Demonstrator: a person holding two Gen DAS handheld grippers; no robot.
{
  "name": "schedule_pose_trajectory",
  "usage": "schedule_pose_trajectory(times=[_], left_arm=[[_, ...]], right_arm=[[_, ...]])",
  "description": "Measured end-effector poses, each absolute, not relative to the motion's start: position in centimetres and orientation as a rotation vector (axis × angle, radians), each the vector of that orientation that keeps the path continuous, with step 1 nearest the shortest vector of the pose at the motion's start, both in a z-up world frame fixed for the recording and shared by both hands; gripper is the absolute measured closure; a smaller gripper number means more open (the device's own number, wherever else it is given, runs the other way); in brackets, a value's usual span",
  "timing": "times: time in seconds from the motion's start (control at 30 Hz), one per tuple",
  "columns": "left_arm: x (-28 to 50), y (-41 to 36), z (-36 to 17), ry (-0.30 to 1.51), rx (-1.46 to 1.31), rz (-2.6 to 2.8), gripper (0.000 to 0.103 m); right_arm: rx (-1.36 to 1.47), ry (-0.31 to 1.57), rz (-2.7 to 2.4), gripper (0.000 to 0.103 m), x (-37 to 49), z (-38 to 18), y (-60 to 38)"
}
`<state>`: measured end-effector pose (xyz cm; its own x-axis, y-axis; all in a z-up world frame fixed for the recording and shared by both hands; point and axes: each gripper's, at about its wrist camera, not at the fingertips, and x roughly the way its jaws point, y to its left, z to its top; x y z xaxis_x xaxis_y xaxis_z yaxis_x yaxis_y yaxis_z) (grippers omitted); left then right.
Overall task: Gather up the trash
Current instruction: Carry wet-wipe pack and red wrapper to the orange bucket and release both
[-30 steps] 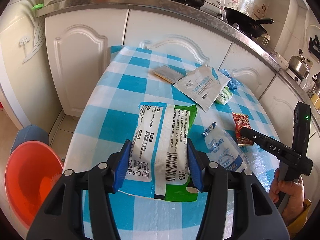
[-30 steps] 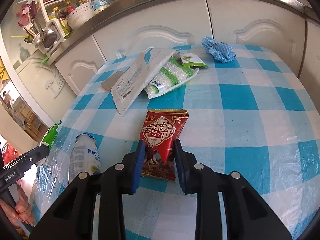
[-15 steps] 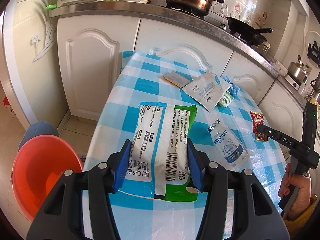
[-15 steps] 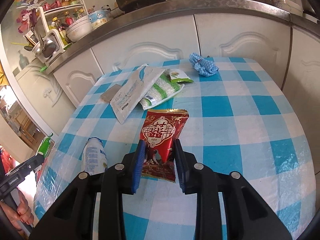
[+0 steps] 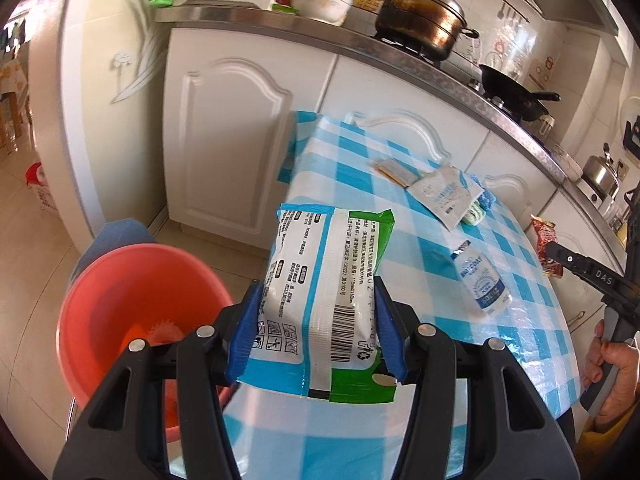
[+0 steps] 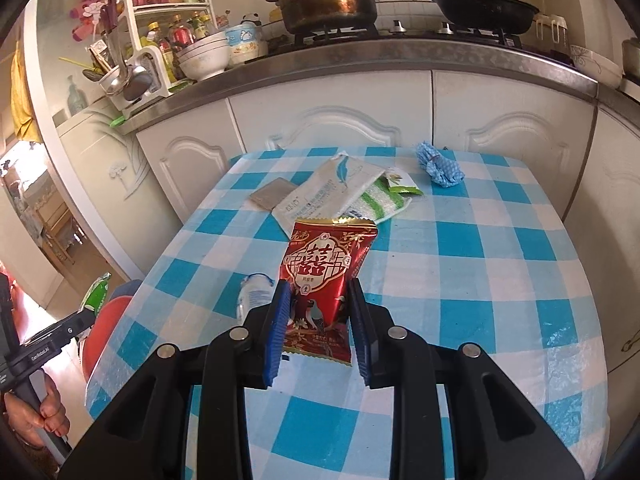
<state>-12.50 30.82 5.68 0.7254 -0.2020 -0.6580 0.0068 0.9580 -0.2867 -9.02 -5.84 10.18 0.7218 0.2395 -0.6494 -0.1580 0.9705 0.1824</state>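
You are gripping a white and green packet (image 5: 326,280) in your left gripper (image 5: 318,328): its blue pads are pressing on the packet's two long edges at the near half, and the far half is sticking out ahead of the fingers, clear of the table (image 5: 360,168). The packet is hanging over the table's near left edge, with the orange bucket (image 5: 120,288) on the floor just to its left and lower.

You are pinching a red snack bag (image 6: 326,276) in your right gripper (image 6: 318,326), jaws narrow, pads squeezing the bag's lower part from both sides while its gold-trimmed top is standing up beyond the fingertips, above the cloth.

A small white bottle (image 5: 482,282) is lying on its side on the table, right of the packet and apart from both grippers. Farther back, a white pouch (image 6: 328,192) is lying partly over a green-striped sponge (image 6: 380,202), a grey card (image 6: 272,196) to their left and a blue cloth (image 6: 438,166) to their right.
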Motion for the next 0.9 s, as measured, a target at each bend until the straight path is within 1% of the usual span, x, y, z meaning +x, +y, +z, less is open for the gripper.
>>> schedule_pose_trajectory(times=[0.27, 0.53, 0.7, 0.9], left_arm=[[-14.4, 36.3, 4.4, 0.765, -0.345, -0.02, 0.049], [-16.1, 40.9, 2.8, 0.782, -0.414, 0.071, 0.049], [-16.6, 42.6, 1.9, 0.789, -0.436, 0.105, 0.049], [-16.8, 44.2, 0.8, 0.806, -0.454, 0.149, 0.049]], right_arm=[[0.099, 0.713, 0.38, 0.072, -9.6, 12.5, 0.2], [0.076, 0.778, 0.66, 0.072, -9.5, 13.3, 10.5], [-0.023, 0.828, 0.787, 0.072, -9.9, 12.1, 17.6], [-0.107, 0.915, 0.87, 0.072, -10.4, 8.8, 23.1]])
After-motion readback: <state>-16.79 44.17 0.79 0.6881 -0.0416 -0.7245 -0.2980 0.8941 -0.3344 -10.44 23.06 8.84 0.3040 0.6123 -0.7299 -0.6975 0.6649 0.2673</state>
